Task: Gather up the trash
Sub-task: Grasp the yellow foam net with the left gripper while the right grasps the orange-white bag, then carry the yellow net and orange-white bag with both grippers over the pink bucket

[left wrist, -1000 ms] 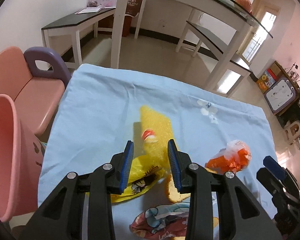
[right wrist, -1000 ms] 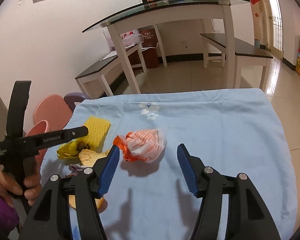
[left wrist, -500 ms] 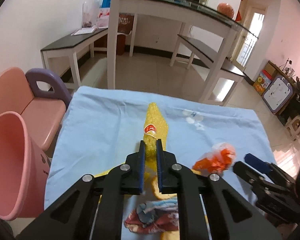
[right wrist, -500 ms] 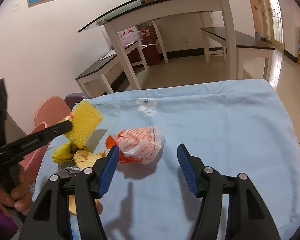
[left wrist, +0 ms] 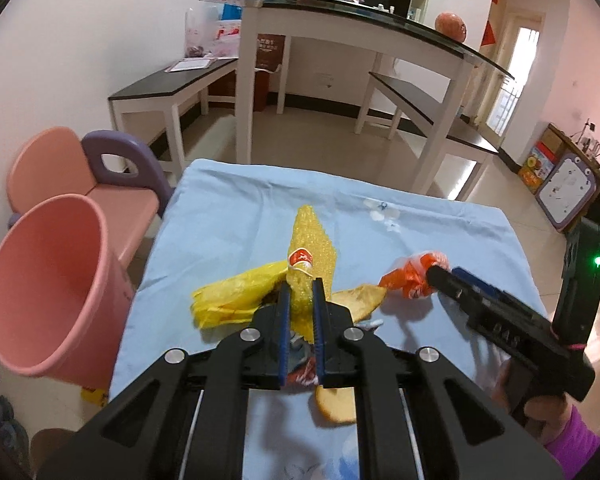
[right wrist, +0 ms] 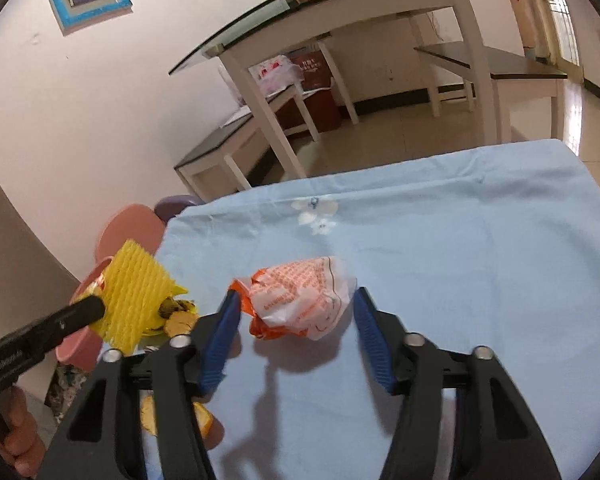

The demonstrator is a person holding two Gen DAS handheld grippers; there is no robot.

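Pale blue cloth covers a low table in a tiled dining room, with a glass-topped white dining table behind. At the near left, the left tongs are closed on a sheet of yellow foam fruit netting, pinching its lower edge so it stands up off the cloth; in the right wrist view it hangs in the air over the table's left edge. It looks very light, springy and easy to crush, so a pinch at the edge should do. Just below it lie a crumpled yellow plastic bag, pieces of orange peel and a colourful wrapper. The right tongs are open, one finger on either side of a crumpled orange and white plastic bag at the table's middle, not yet squeezing. That bag looks soft, light and slippery; gripping the bunched middle seems safest. A pink bin stands off the table's left edge, beside pink and purple child chairs.
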